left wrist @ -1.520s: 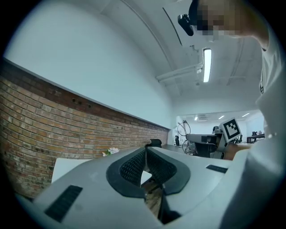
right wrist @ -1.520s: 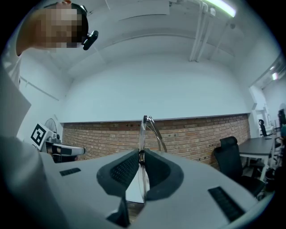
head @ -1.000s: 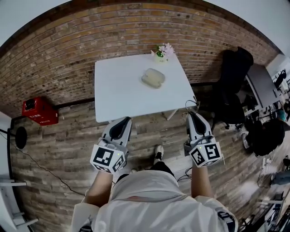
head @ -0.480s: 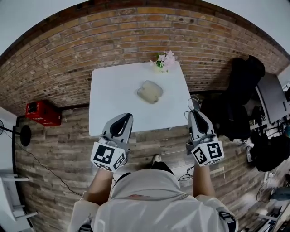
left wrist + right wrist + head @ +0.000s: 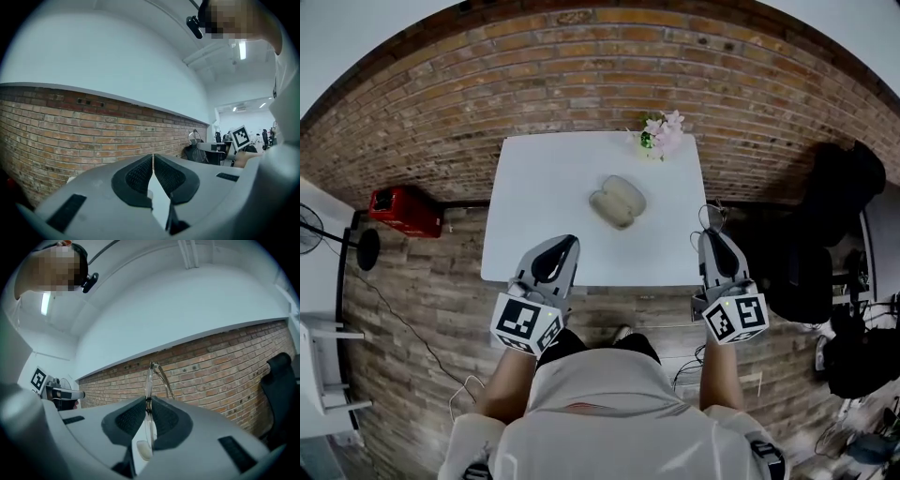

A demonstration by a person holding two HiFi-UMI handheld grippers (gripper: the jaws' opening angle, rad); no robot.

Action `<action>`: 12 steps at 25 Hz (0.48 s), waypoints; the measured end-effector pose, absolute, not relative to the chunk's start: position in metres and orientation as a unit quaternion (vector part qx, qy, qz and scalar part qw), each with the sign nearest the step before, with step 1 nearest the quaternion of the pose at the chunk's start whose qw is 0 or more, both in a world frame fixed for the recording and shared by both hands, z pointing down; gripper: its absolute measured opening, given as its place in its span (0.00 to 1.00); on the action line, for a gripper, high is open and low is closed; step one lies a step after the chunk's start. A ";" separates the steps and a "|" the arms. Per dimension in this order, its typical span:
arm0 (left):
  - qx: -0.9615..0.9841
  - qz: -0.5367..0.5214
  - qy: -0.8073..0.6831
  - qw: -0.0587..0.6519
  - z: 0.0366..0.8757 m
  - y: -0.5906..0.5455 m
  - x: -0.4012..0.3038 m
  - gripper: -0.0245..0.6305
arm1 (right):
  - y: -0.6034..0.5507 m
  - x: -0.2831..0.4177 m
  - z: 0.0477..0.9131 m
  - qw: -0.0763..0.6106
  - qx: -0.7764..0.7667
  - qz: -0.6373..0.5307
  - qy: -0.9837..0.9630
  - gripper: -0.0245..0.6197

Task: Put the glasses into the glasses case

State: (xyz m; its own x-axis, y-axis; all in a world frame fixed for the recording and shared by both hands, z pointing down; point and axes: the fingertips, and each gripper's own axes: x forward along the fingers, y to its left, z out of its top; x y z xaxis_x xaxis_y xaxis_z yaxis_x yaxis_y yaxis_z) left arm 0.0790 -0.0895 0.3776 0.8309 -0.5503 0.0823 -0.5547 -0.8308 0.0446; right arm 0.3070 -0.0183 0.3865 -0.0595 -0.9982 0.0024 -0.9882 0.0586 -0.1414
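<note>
Glasses (image 5: 151, 376) are sitting upright, pinched in the jaws of the right gripper (image 5: 148, 404). The left gripper (image 5: 153, 161) is holding its jaws together, empty, and the glasses case (image 5: 617, 202) is lying on the white table (image 5: 539, 202).

Glasses case (image 5: 618, 202): pale beige, rounded oval shell. It lies flat on the white table (image 5: 534, 206), just off the table centre toward 3 o'clock. Whether its lid is open cannot be told.

Glasses (image 5: 149, 380): thin metal frame, clear lenses, pale nose pad. They stand edge-on, clamped between the jaws of the right gripper (image 5: 148, 405), temples rising toward 12 o'clock, well apart from the case, at its 4 o'clock in the head view.
</note>
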 end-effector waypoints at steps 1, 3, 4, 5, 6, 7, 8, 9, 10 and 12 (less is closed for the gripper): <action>0.955 0.036 -0.292 0.036 0.380 -0.094 0.080 0.07 | -0.024 0.307 0.389 0.048 -0.681 -0.057 0.729 0.17; 0.953 0.039 -0.297 0.042 0.381 -0.104 0.080 0.07 | -0.036 0.305 0.395 0.047 -0.673 -0.063 0.735 0.17; 0.952 0.039 -0.299 0.044 0.382 -0.110 0.080 0.07 | -0.043 0.304 0.397 0.045 -0.670 -0.066 0.738 0.17; 0.952 0.040 -0.300 0.044 0.382 -0.116 0.079 0.07 | -0.050 0.302 0.399 0.043 -0.667 -0.068 0.741 0.17; 0.952 0.040 -0.301 0.043 0.383 -0.121 0.078 0.07 | -0.057 0.299 0.399 0.041 -0.665 -0.070 0.743 0.17; 0.952 0.040 -0.301 0.043 0.384 -0.128 0.077 0.07 | -0.064 0.297 0.399 0.039 -0.663 -0.070 0.744 0.17; 0.952 0.037 -0.300 0.045 0.385 -0.135 0.075 0.07 | -0.071 0.294 0.399 0.037 -0.662 -0.069 0.745 0.17; 0.953 0.034 -0.299 0.049 0.387 -0.143 0.074 0.07 | -0.078 0.291 0.398 0.034 -0.661 -0.068 0.746 0.17; 0.953 0.032 -0.296 0.053 0.388 -0.152 0.072 0.07 | -0.085 0.288 0.398 0.030 -0.662 -0.066 0.746 0.17; 0.955 0.027 -0.289 0.057 0.389 -0.171 0.067 0.07 | -0.101 0.279 0.396 0.021 -0.667 -0.067 0.742 0.17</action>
State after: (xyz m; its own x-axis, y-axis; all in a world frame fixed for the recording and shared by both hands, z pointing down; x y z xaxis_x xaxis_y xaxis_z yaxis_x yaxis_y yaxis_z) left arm 0.0671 -0.1713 0.3888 0.8311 -0.5495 0.0852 -0.5557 -0.8261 0.0932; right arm 0.2791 -0.1014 0.3964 -0.1089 -0.9924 0.0578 -0.9867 0.1009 -0.1273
